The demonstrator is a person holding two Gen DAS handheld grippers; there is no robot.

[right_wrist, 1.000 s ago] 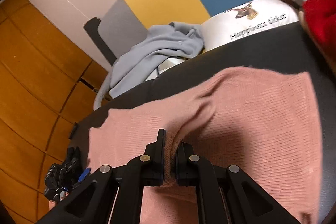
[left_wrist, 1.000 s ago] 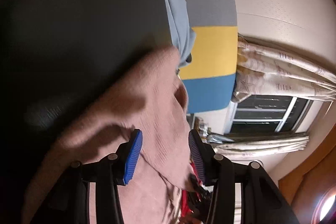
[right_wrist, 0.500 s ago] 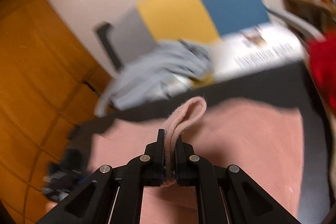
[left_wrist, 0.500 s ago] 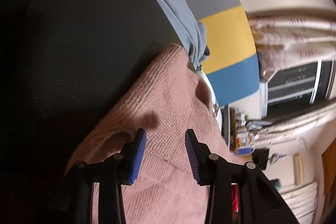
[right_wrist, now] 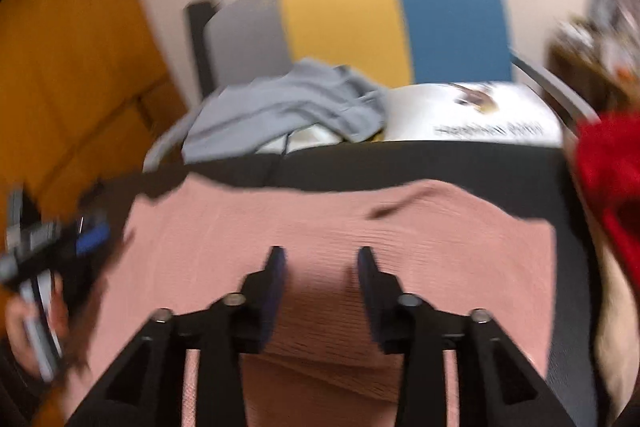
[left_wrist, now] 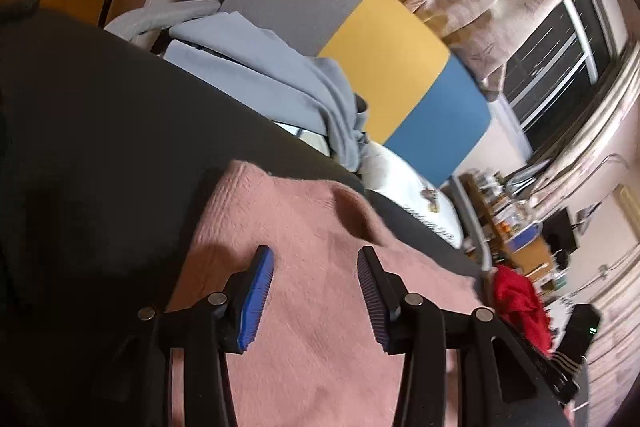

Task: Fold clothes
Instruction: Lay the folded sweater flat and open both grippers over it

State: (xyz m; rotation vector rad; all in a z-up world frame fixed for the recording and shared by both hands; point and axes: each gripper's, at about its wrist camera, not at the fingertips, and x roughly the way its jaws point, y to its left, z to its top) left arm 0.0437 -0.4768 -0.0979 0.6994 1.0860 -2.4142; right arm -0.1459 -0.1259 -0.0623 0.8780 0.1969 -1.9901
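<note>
Garment: pink ribbed knit sweater (left_wrist: 320,287), lying spread on a black matte work surface (left_wrist: 100,147); it fills the lower centre of both views, its near part cut off at the bottom edge of each.
Fold: a small raised ridge in the pink knit at 12 o'clock from the left gripper, and a faint crease at 1 o'clock from the right gripper.
Left gripper (left_wrist: 316,259): black frame with blue ribbed pads, jaws spread, nothing between them; its jaws have just been opening a little. Whether the tips touch the knit below cannot be told.
Right gripper (right_wrist: 321,259): black frame, jaws apart after just opening; the knit lies flat beneath the gap, not pinched.
Right view quality: motion-blurred; printed text on the white cushion (right_wrist: 472,111) is not readable.
Left hand (right_wrist: 36,331): at 9 o'clock in the right view, smeared by blur and cut off by the edge, wrapped round the other tool.
Chair: grey, yellow and blue panelled backrest (left_wrist: 384,55) at 12 o'clock behind the surface.
Second garment: pale grey-blue cloth (left_wrist: 280,87) heaped on the chair seat, partly hiding the cushion.
Red cloth (left_wrist: 520,307): at 3 o'clock, at the surface's far right; its shape is unclear.
Background: curtains and dark window (left_wrist: 560,39) at 2 o'clock; cluttered items below them too small to identify.
</note>
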